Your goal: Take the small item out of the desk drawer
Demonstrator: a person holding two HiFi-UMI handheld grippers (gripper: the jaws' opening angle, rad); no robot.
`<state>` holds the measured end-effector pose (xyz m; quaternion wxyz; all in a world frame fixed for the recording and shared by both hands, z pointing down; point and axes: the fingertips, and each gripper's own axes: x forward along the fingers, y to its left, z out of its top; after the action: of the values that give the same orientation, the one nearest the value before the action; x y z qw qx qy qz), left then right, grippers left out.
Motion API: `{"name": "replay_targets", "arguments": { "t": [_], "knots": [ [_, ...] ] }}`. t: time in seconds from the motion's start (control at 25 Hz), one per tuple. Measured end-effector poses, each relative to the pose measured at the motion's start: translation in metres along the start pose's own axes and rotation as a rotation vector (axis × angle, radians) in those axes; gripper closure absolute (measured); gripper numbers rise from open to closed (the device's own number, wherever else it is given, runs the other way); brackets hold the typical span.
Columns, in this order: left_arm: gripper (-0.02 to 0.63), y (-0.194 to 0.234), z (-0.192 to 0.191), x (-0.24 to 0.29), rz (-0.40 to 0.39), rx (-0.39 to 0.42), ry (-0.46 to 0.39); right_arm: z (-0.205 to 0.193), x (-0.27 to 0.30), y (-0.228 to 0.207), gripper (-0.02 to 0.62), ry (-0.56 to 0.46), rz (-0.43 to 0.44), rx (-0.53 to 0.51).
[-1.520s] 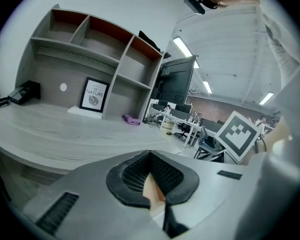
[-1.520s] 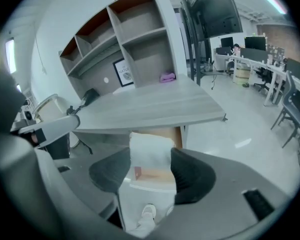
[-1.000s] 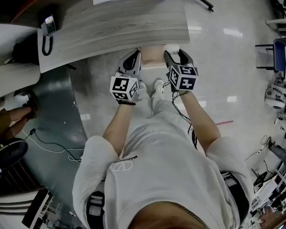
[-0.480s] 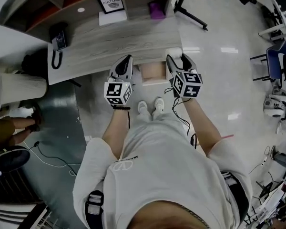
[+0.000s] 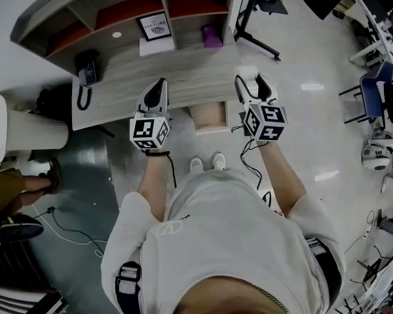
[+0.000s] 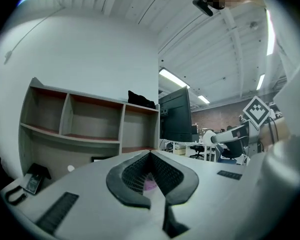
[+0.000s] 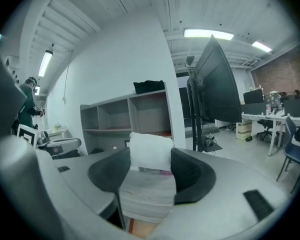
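Observation:
The small item (image 7: 150,151) is a white block, and my right gripper (image 7: 150,159) is shut on it. The head view shows that gripper (image 5: 247,77) with the white item (image 5: 243,72) over the right end of the grey wooden desk (image 5: 183,70). Below the desk's front edge, the drawer (image 5: 211,130) stands pulled out, showing its tan inside. My left gripper (image 5: 160,85) hovers over the desk's front edge, left of the drawer. In the left gripper view its jaws (image 6: 150,156) meet at the tips with nothing held.
A shelf unit (image 5: 118,12) stands behind the desk. On the desk are a black phone (image 5: 86,77), a framed sign (image 5: 156,26) and a purple object (image 5: 211,36). A monitor stand (image 5: 262,5) stands at the right, a white cylinder (image 5: 26,133) and a person (image 5: 6,185) at the left.
Both grippers have risen from drawer level to above the desk top and spread apart. The right one still carries the white item.

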<state>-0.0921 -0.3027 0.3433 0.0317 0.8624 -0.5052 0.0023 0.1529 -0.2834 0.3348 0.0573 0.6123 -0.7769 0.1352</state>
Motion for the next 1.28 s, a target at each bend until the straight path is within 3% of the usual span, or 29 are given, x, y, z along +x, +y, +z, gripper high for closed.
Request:
{"name": "replay_targets", "arguments": {
  "t": [0.68, 1.28],
  "knots": [
    [0.607, -0.008, 0.090, -0.011, -0.031, 0.068, -0.121, 0.083, -0.041, -0.029, 0.341, -0.181, -0.045, -0.044],
    [0.607, 0.000, 0.107, -0.026, -0.011, 0.061, -0.167, 0.096, -0.054, -0.032, 0.341, -0.209, -0.055, -0.019]
  ]
}}
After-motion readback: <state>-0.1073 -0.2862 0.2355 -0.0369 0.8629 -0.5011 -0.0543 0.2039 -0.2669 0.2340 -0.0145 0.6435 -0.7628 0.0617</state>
